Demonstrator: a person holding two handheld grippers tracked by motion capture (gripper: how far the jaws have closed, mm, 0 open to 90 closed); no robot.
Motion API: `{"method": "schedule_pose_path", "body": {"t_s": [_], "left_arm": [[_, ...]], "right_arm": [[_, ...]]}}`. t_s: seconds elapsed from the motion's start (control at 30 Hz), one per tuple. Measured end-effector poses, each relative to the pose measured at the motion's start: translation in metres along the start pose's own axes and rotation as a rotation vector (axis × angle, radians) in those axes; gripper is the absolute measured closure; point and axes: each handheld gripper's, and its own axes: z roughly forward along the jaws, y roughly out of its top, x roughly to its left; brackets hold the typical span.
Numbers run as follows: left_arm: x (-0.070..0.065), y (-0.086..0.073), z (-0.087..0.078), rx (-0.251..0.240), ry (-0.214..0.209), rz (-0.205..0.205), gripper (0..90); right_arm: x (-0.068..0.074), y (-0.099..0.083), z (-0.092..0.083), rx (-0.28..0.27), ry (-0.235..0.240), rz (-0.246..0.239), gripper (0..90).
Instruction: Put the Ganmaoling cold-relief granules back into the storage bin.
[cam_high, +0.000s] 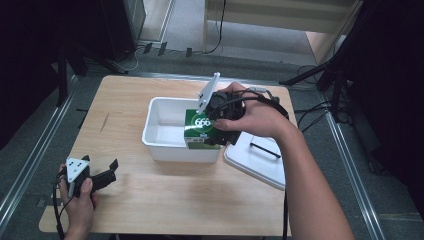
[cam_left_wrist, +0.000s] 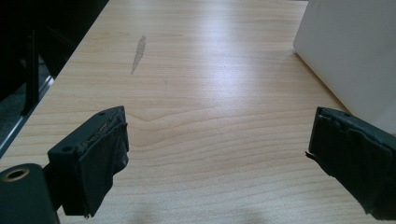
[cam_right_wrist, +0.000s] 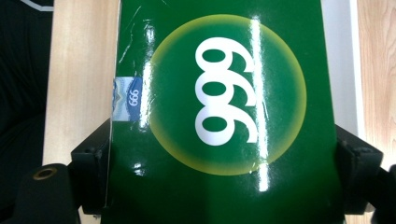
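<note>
So the right gripper (cam_high: 220, 131) has its jaws clamped on both sides of a glossy green box (cam_high: 200, 127) with a yellow circle and white "999" on it, and it's holding the box at the right end of the white plastic tub (cam_high: 165, 142). From the high view I honestly can't tell if the box's bottom is touching the tub floor or hanging just above it, since the hand and the gripper body cover most of it. In the right gripper view the green box (cam_right_wrist: 224, 116) takes up nearly everything, its top and bottom edges are cut off, and glare streaks wash out part of the print; there's a small blue label on its left edge, too tiny to read properly. The tub's white lid (cam_high: 257, 160) lies flat on the table (cam_high: 165, 200) just right of the tub, partly under the forearm. The left gripper (cam_high: 102, 172) sits near the front left corner of the table, jaws spread wide with nothing between them, just bare wood in the left gripper view, plus a slice of the tub's wall (cam_left_wrist: 350, 46) cut off at the right.
</note>
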Motion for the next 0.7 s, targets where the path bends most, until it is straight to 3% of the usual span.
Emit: {"method": "schedule_pose_path", "body": {"t_s": [0.37, 0.7], "left_arm": [[0.000, 0.000, 0.000, -0.001, -0.001, 0.001, 5.5], [0.000, 0.000, 0.000, -0.001, -0.002, 0.000, 5.5]], "right_arm": [[-0.027, -0.006, 0.019, -0.003, -0.010, 0.024, 16.1], [-0.041, -0.009, 0.039, 0.014, -0.036, 0.035, 16.0]]}}
